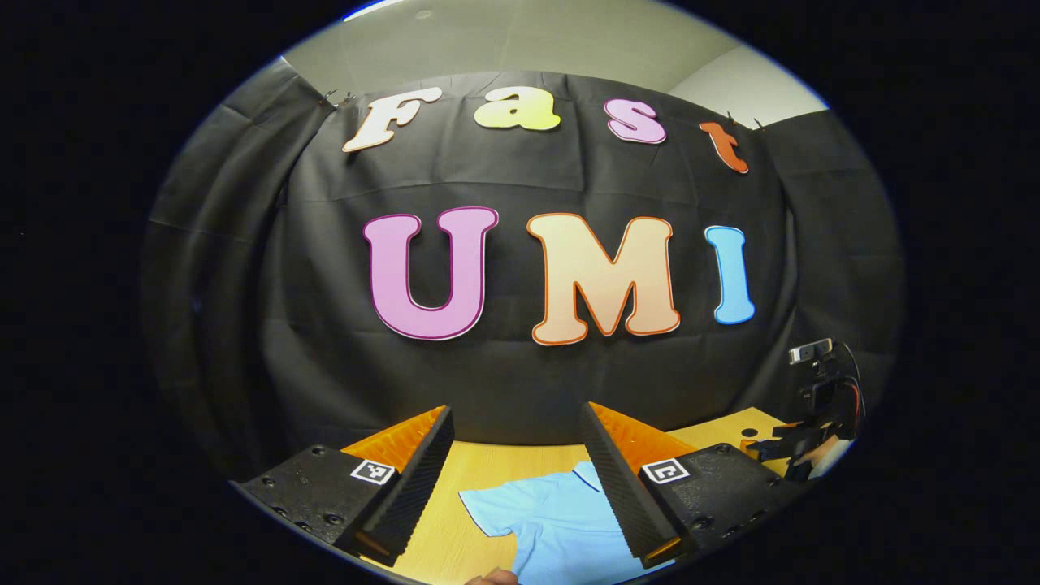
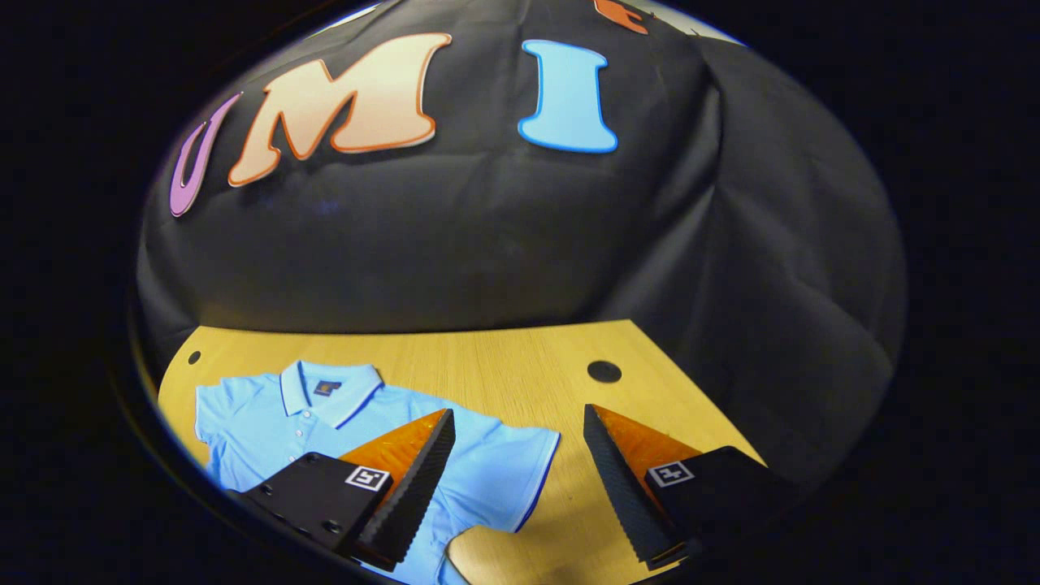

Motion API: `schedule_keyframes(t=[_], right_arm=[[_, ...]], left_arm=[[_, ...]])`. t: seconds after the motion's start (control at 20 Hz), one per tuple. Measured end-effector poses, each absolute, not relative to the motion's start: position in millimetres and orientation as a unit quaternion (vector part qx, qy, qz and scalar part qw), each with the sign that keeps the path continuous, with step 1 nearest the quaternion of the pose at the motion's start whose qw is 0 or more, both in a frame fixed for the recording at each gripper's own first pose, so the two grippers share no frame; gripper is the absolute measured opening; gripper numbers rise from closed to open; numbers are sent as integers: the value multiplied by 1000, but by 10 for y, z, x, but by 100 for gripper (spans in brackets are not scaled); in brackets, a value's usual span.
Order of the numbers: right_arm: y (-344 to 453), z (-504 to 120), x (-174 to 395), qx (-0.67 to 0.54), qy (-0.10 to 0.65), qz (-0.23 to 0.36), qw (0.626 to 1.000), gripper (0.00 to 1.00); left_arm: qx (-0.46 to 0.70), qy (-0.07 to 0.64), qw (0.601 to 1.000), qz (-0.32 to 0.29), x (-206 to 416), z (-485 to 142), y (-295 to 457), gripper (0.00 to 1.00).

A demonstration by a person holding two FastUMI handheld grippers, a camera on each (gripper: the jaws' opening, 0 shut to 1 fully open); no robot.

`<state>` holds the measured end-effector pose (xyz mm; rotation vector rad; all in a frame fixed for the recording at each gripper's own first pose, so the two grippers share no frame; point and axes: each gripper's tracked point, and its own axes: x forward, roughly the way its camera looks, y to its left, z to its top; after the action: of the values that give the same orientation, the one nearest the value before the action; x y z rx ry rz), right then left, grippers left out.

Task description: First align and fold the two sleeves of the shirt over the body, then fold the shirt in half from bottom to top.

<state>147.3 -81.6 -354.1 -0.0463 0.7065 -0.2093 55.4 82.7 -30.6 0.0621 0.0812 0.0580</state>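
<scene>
Shirt (image 2: pixel 341 422) lies flat and unfolded on the desk (image 2: pixel 504 357), collar toward the wall; left gripper (image 1: pixel 516 479) and right gripper (image 2: pixel 520 479) hover above it with jaws apart, empty. Pinch each sleeve (image 2: pixel 512 467) at its hem and lay it squarely over the body

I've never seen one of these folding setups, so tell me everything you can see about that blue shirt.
The shirt is a light blue short-sleeved polo with a white-edged collar, buttoned placket and a small dark label inside the neck. It looks like soft knit fabric. It lies flat, front up, on the wooden table, both sleeves spread out and unfolded. Nothing grips it.
</scene>
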Motion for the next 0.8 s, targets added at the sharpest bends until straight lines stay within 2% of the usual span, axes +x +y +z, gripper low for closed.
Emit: schedule_keyframes(t=[0.4,0.55,0.8], right_arm=[[-916,-4297,1411,-13,421,-119,899,99],[-974,-4452,1348,-14,444,-128,887,99],[-859,-4599,1283,13,469,-112,876,99]], left_arm=[[33,59,997,29,643,-447,852,94],[37,58,997,25,674,-433,822,94],[40,57,997,21,705,-432,778,94]])
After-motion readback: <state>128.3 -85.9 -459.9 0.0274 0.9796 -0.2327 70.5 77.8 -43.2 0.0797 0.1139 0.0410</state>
